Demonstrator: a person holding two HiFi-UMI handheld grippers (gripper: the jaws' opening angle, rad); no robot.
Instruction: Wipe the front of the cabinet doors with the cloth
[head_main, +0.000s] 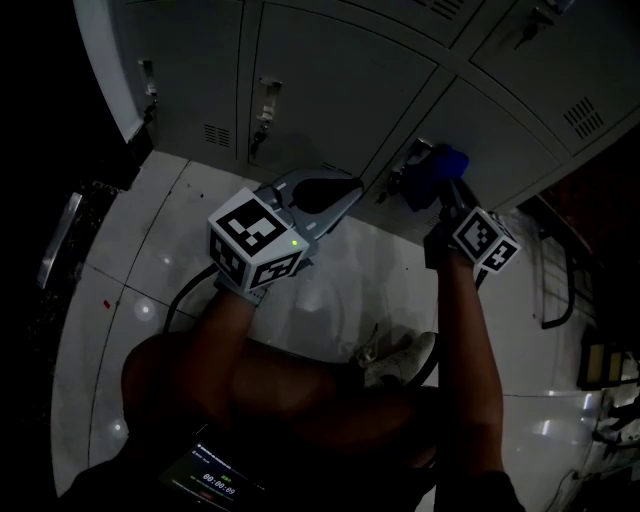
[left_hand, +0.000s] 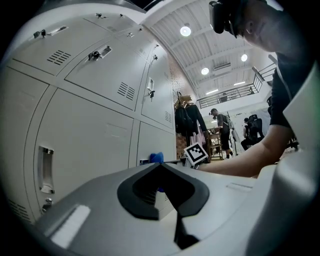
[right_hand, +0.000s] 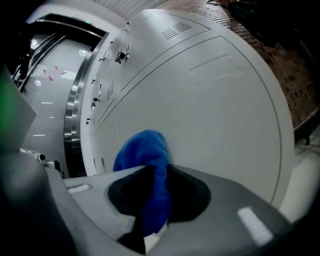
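The right hand-held gripper (head_main: 432, 180) is clamped on a blue cloth (head_main: 447, 160). In the right gripper view the cloth (right_hand: 142, 147) is pinched down the middle between the two jaws, and a rounded wad bulges out past the tips. That grip makes sense, because the soft bunch, not the hard jaws, is what meets the metal. The wad is held up to the front of one of the lower cabinet doors (head_main: 500, 130), next to its latch (head_main: 418, 152). Whether it is pressing on the panel or sitting just off it cannot be settled from these views.

The left hand-held gripper (head_main: 335, 190) carries nothing. Its jaws are drawn together in the left gripper view (the blue speck between them is only the cloth seen far behind). It hangs in front of the neighbouring door (head_main: 330, 80), well apart from the right one. It seems to be kept clear so the wiping arm has room to sweep.

The person stands on the pale tiled floor (head_main: 150, 250), leaning over the lowest row of doors with one shoe (head_main: 400, 355) showing below the arms. The steep reach downward suits these low panels.

I judge the wiping to be under way on this one door, with the rest of the row likely not yet done.
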